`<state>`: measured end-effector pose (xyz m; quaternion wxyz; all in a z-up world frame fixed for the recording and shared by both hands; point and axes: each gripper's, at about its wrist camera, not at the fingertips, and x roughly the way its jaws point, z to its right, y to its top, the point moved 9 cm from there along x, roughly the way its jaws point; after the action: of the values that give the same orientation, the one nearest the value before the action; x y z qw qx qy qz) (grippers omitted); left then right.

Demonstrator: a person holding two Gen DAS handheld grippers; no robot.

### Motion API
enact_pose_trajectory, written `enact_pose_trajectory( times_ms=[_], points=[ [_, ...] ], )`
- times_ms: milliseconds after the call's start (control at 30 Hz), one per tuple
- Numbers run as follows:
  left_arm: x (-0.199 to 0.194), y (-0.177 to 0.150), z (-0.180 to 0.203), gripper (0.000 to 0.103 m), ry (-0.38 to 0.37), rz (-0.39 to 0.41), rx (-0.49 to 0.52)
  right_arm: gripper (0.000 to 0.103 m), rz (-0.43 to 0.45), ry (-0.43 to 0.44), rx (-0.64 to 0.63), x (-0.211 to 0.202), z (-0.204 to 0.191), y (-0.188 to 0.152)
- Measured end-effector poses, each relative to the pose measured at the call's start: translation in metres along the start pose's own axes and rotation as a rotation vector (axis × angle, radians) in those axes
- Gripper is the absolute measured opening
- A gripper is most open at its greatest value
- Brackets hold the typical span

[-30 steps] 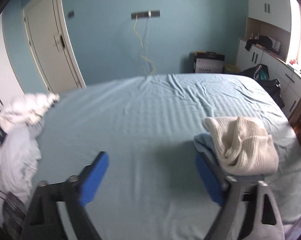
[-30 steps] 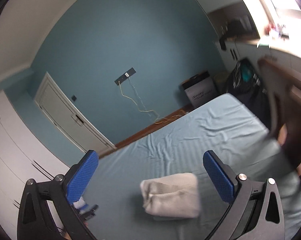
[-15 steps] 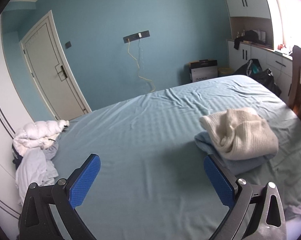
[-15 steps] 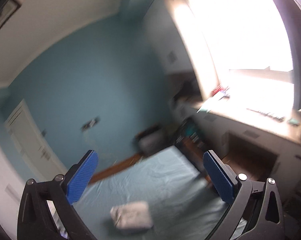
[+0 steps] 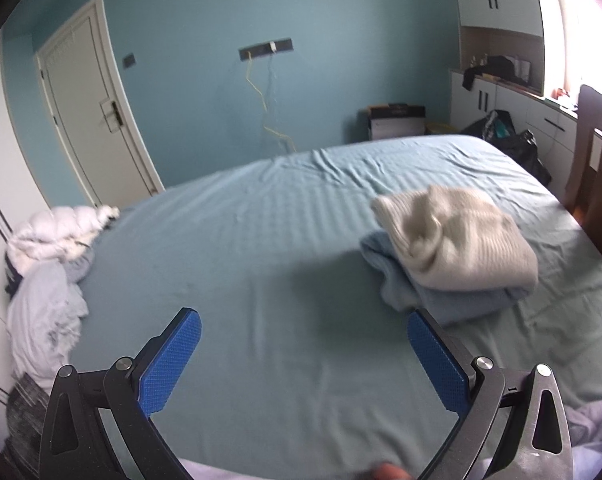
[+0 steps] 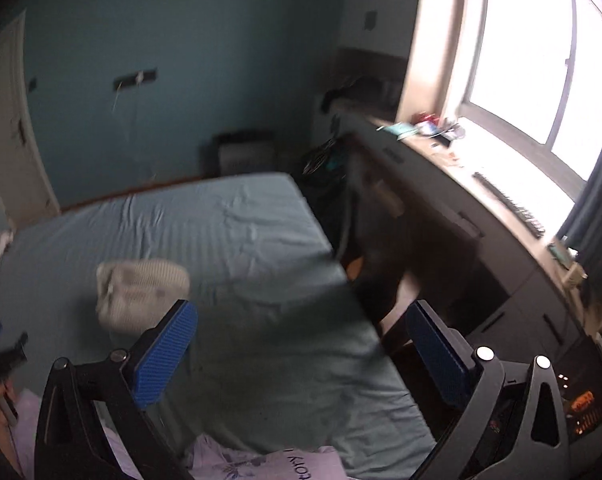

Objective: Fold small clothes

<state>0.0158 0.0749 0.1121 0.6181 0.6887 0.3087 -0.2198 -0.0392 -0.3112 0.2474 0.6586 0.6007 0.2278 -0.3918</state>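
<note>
Left gripper (image 5: pixel 303 354) wide apart, empty, above bed (image 5: pixel 261 248) | right gripper (image 6: pixel 301 350) likewise | cream sweater (image 5: pixel 455 236) folded atop blue garment (image 5: pixel 453 300), stacked aside, likely finished | unfolded pile (image 5: pixel 49 280) at bed's left edge.

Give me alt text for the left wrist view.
The open left gripper hovers empty over a blue bed sheet. A folded cream knit sits on a folded blue garment to its right; unfolded clothes are heaped at left.

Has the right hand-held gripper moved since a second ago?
Yes. The right hand-held gripper swung right: the window now fills its view, and the cream sweater sits further left.
</note>
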Motion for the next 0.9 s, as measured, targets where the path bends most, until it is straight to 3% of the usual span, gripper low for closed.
enact_pose_trajectory(
  times_ms=[100, 167, 300, 400, 533, 900],
  points=[
    [0.013, -0.015, 0.007, 0.103, -0.009, -0.027, -0.022, 0.102, -0.103, 0.076, -0.131, 0.074, -0.090, -0.042],
    [0.024, -0.025, 0.009, 0.103, -0.017, -0.051, -0.045, 0.102, -0.127, 0.105, -0.141, 0.108, -0.134, -0.062],
    [0.046, -0.040, 0.011, 0.103, -0.020, -0.085, -0.081, 0.102, -0.128, 0.078, -0.162, 0.139, -0.172, -0.082],
    [0.063, -0.046, 0.012, 0.103, -0.014, -0.107, -0.073, 0.102, -0.133, 0.118, -0.100, 0.149, -0.177, -0.095],
    [0.077, -0.051, 0.015, 0.103, -0.007, -0.113, -0.043, 0.102, -0.122, 0.076, -0.086, 0.160, -0.173, -0.109],
    [0.094, -0.046, 0.025, 0.103, -0.037, -0.082, -0.001, 0.102, -0.105, 0.129, -0.023, 0.182, -0.176, -0.098]
  ],
)
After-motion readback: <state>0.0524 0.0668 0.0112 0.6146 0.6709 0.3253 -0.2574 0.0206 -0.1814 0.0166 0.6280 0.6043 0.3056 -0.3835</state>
